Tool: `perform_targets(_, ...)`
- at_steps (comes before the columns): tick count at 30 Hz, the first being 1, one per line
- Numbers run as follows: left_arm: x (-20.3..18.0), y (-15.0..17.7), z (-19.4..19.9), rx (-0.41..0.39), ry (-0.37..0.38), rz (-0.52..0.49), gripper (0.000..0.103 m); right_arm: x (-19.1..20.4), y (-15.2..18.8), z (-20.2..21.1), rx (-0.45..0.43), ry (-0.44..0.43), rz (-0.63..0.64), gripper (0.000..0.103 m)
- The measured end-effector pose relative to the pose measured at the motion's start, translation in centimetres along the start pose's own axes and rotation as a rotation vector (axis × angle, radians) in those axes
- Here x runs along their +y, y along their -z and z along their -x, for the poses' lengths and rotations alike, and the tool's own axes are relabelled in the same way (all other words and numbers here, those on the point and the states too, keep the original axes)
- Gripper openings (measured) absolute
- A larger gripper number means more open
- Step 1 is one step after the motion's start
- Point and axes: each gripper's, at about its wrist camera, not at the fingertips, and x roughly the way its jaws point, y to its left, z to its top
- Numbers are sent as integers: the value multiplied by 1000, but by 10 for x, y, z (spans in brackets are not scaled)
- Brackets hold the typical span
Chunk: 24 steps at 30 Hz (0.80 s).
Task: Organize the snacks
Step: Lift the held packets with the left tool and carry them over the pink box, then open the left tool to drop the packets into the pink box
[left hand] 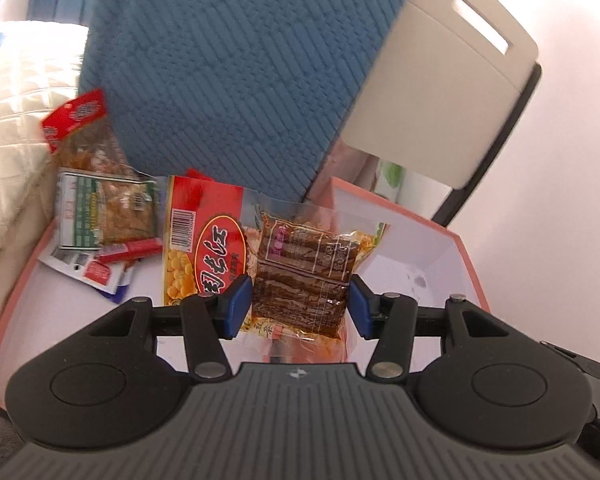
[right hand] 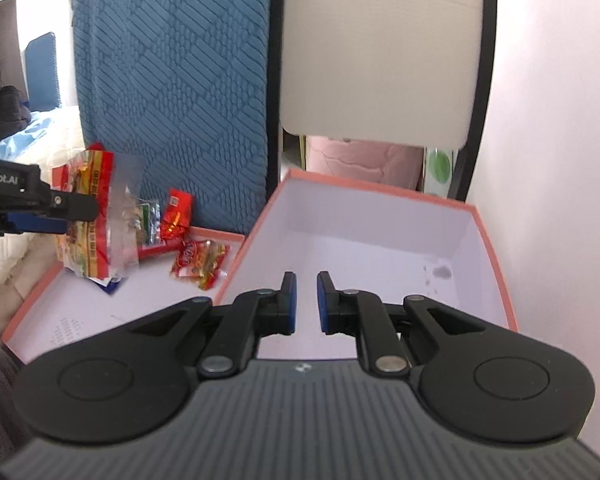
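My left gripper (left hand: pixel 300 304) is shut on a clear snack packet with brown strips (left hand: pixel 300 280) and holds it above the box lid (left hand: pixel 32 296). A red and yellow corn packet (left hand: pixel 204 248) lies just behind it. More packets (left hand: pixel 104 208) pile at the lid's far left. In the right wrist view the left gripper (right hand: pixel 60 210) holds a clear packet (right hand: pixel 100 216) over the lid (right hand: pixel 32 304). My right gripper (right hand: pixel 305 300) is nearly shut and empty, above the near edge of the white box with an orange rim (right hand: pixel 380 240). Small red packets (right hand: pixel 200 260) lie on the lid.
A blue quilted cushion (right hand: pixel 172 80) stands behind the lid. A grey chair back (right hand: pixel 380 52) stands behind the box. A cream blanket (left hand: pixel 16 128) lies left of the lid. A white wall (right hand: pixel 560 160) is on the right.
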Motion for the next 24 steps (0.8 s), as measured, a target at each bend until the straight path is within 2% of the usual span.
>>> perform_targets(12,-68,11,-56,111,73,-94,57,-31,11,-13,47,23,-46,13)
perform_targets(24,-111,30,-109,260,116,-136,57,-72,34,-28,110,62,-100,14)
